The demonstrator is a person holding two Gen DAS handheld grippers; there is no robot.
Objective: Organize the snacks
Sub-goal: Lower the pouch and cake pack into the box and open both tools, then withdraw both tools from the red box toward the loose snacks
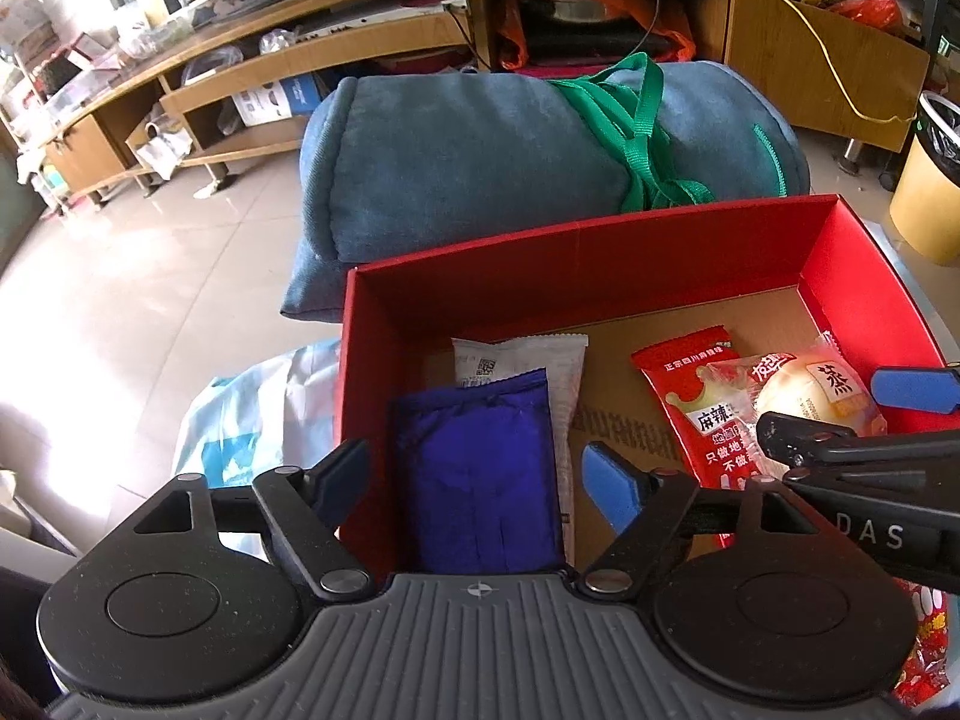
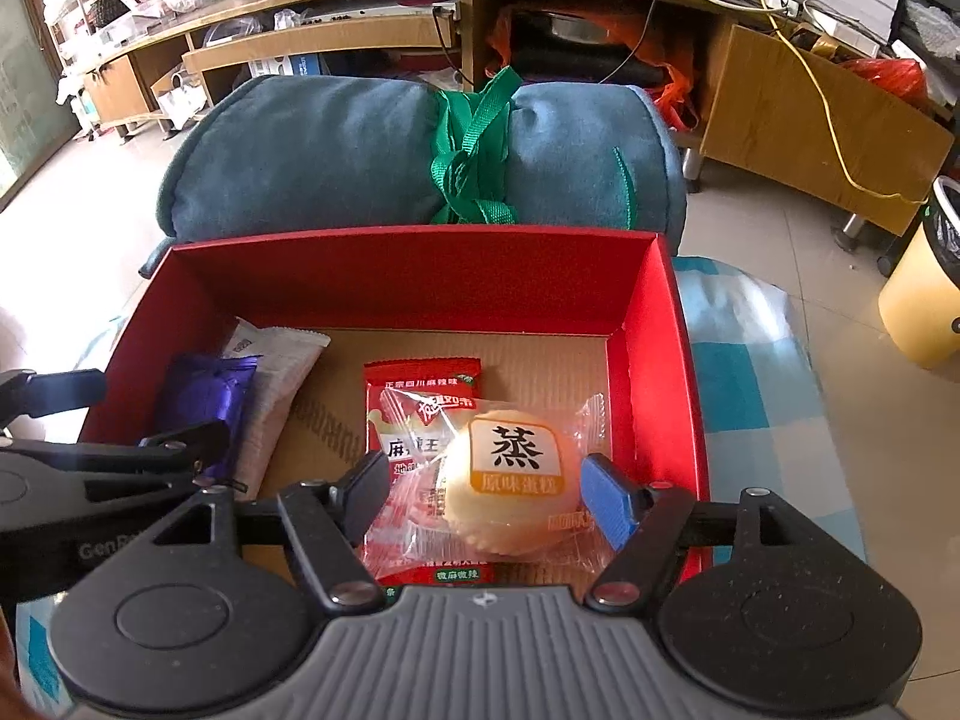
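Observation:
A red box (image 1: 576, 252) (image 2: 420, 252) with a cardboard floor holds the snacks. A purple packet (image 1: 480, 468) (image 2: 204, 396) lies on a white wrapper (image 1: 540, 360) (image 2: 276, 372) at its left. A red spicy-snack packet (image 1: 690, 402) (image 2: 420, 402) lies at the right, with a clear-wrapped steamed cake (image 1: 804, 384) (image 2: 510, 486) on top of it. My left gripper (image 1: 480, 480) is open, its fingers on either side of the purple packet. My right gripper (image 2: 489, 498) is open around the cake, not closed on it. It also shows in the left wrist view (image 1: 840, 414).
A rolled blue cushion (image 1: 510, 162) (image 2: 360, 156) tied with a green strap lies just behind the box. A blue-checked cloth (image 2: 750, 372) covers the surface to the right. A yellow bin (image 2: 924, 294) stands on the floor at right. Wooden shelving (image 2: 780, 102) lines the back.

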